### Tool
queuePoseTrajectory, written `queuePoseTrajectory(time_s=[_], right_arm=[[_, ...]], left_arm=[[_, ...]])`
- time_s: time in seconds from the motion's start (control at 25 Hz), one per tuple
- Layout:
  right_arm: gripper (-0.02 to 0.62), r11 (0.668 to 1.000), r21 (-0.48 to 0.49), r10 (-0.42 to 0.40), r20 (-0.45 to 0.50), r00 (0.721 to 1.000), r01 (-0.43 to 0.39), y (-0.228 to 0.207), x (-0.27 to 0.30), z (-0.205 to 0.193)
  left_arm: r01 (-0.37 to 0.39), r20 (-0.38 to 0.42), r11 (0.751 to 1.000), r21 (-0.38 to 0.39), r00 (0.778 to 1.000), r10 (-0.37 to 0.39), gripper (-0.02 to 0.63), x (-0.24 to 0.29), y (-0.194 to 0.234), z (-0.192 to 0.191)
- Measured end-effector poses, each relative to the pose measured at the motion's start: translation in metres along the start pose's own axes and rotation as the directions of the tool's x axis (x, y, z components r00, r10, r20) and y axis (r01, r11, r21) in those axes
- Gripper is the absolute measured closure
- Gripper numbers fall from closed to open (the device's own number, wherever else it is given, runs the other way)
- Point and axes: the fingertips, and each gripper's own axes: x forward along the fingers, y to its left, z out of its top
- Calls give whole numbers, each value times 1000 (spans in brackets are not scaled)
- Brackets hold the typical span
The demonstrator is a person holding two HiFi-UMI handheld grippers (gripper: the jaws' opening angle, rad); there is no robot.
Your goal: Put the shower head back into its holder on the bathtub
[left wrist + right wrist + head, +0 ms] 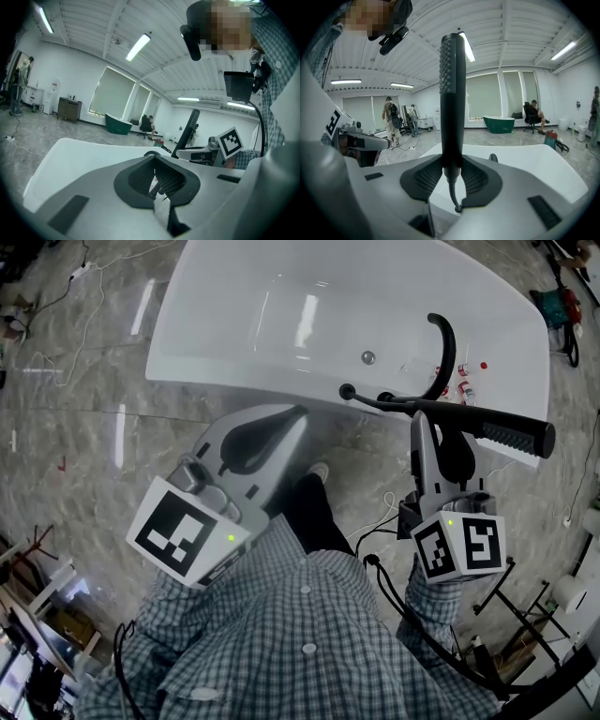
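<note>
My right gripper [452, 172] clamps the black shower head [452, 93] by its handle, above the bathtub's [187, 352] near rim (I can't pick out the holder). My left gripper's [298, 415] jaws sit together, empty, just outside that rim. Small red-capped bottles [464, 381] lie in the bathtub, their labels unreadable.

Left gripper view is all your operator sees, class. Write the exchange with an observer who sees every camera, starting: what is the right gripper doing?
Observer: The right gripper is clamped on the black shower head, near its hose end.
Operator: How does it lie?
Observer: Roughly level in the head view, spray end to the person's right.
Operator: Where is it over the tub?
Observer: At the near rim of the bathtub, close to the curved black tap.
</note>
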Motion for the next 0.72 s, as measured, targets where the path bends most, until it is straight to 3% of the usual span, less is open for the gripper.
queuePoseTrajectory(time_s=[0.72], right_arm=[[472, 999, 29, 14, -53, 998, -12, 5, 15, -28]], left_arm=[[-8, 14, 1000, 16, 1000, 8, 597, 8, 15, -12]])
